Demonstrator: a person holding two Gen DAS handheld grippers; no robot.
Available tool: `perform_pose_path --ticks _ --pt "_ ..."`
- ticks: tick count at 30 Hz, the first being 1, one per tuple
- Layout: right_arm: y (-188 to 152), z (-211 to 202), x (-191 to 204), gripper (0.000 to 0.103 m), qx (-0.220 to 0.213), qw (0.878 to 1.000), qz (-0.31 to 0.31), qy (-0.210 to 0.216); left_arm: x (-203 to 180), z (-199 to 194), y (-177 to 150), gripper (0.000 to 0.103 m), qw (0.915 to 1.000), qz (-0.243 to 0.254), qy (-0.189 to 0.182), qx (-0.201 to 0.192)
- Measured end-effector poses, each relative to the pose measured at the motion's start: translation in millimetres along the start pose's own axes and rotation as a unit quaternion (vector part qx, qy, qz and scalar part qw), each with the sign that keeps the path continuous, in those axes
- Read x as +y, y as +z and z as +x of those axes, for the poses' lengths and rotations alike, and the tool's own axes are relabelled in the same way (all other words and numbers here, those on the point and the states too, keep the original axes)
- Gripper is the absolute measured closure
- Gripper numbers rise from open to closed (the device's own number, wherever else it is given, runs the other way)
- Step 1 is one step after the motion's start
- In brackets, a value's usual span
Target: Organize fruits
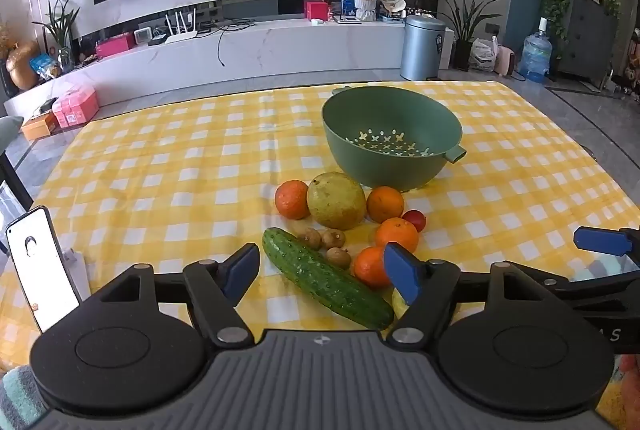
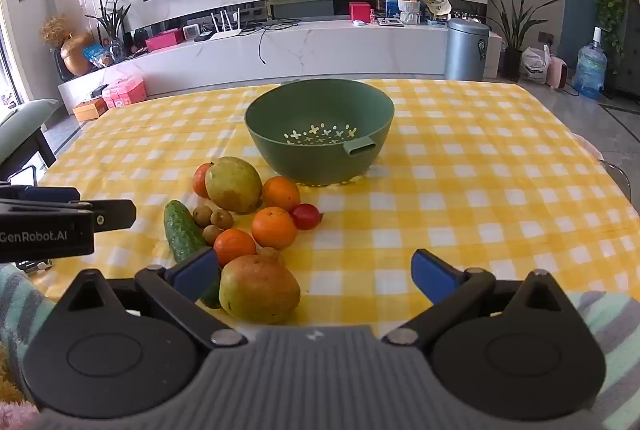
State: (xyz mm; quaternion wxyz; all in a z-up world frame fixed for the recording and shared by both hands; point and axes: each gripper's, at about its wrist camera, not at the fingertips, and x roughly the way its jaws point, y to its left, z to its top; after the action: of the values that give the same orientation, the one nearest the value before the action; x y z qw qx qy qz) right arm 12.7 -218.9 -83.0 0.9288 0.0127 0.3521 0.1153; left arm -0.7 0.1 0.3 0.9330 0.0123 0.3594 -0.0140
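A green colander bowl [image 1: 392, 138] [image 2: 320, 130] stands empty on the yellow checked tablecloth. In front of it lies a heap: a yellow-green pear [image 1: 336, 200] [image 2: 234, 184], several oranges [image 1: 396, 234] [image 2: 274, 226], a small red fruit [image 1: 415, 219] [image 2: 306, 216], brown longans [image 1: 334, 239] [image 2: 221, 219], a cucumber [image 1: 326, 278] [image 2: 182, 230] and a second reddish pear [image 2: 260, 288]. My left gripper [image 1: 324, 274] is open over the cucumber's near end. My right gripper [image 2: 316, 274] is open, with the reddish pear inside by its left finger.
A phone [image 1: 42, 266] stands propped at the table's left edge. The right gripper's blue finger [image 1: 602, 240] shows at the right of the left wrist view. The left gripper's body [image 2: 52, 226] shows at the left of the right wrist view.
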Motion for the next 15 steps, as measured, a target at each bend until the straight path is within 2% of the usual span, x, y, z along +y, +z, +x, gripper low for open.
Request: perform_pose_path --ticks 8,15 --pt "-0.1 0.1 -0.3 0.004 -0.001 1.000 0.003 -0.002 -7.4 6.2 -6.2 0.022 0.9999 0.011 -0.005 -0.003" --pt "-1.9 2.8 0.4 0.004 0.002 1.000 0.004 -0.002 -2.0 7.6 -2.7 0.022 0.9999 0.003 -0.009 0.005"
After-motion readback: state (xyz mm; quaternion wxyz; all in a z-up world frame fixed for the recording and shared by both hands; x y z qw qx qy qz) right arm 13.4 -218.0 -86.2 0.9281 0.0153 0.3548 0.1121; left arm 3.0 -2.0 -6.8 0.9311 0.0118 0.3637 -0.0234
